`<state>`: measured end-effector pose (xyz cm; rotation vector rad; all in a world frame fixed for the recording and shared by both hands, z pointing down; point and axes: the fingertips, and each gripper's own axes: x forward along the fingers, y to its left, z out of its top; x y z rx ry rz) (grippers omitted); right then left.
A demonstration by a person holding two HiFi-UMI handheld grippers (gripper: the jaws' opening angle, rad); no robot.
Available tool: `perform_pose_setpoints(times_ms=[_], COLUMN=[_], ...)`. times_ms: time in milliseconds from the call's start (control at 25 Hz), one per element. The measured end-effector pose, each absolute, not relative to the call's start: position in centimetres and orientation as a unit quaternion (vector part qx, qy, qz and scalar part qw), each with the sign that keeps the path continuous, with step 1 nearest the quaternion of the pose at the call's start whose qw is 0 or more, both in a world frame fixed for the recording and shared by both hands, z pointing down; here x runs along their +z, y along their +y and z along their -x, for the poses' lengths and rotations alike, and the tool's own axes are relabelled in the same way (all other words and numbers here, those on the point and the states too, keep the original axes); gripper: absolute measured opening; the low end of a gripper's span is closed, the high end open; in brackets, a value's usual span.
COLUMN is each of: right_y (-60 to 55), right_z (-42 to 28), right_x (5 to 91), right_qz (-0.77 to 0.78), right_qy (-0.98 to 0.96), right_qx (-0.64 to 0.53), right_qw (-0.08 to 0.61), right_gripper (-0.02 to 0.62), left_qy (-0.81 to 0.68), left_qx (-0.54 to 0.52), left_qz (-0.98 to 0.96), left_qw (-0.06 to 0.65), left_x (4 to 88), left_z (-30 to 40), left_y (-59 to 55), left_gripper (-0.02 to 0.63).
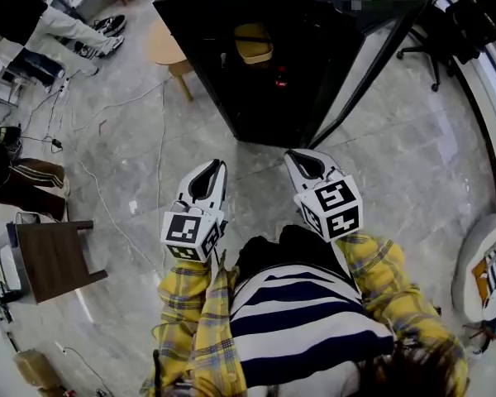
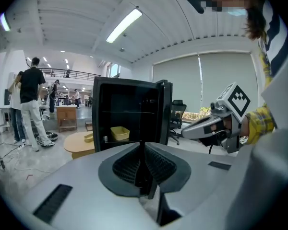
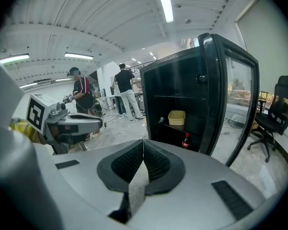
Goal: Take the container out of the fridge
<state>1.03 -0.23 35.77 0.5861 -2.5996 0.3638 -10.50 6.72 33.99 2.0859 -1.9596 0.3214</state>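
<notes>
A black fridge (image 1: 256,73) stands ahead on the floor with its glass door (image 1: 372,73) swung open to the right. On its shelf sits a yellow container (image 1: 254,44), also seen as the container (image 2: 119,133) in the left gripper view and the container (image 3: 176,117) in the right gripper view. A dark bottle with a red label (image 3: 186,141) stands on the shelf below. My left gripper (image 1: 221,165) and right gripper (image 1: 288,155) hover side by side over the floor, short of the fridge. Both are shut with nothing between the jaws.
A round wooden stool (image 1: 167,50) stands left of the fridge. Cables (image 1: 107,205) trail over the grey floor. A dark side table (image 1: 54,259) is at the left, black office chairs (image 1: 471,23) at the right. People (image 2: 29,99) stand in the background.
</notes>
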Motion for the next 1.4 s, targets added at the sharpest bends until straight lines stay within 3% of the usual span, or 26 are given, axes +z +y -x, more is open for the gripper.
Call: perform_pose_setpoints(times_ms=[1400], right_y=[-10.2], right_z=[7.1], right_x=[42.0], right_qz=[-0.413], right_qy=[-0.854], right_qx=[0.224], right_qw=[0.222], right_gripper=[0.028], left_qy=[-0.453], left_qx=[0.287], left_qz=[-0.843], left_qw=[0.036], left_x=[44.1], left_z=[15.9], left_y=[-18.1], left_gripper=[0.046])
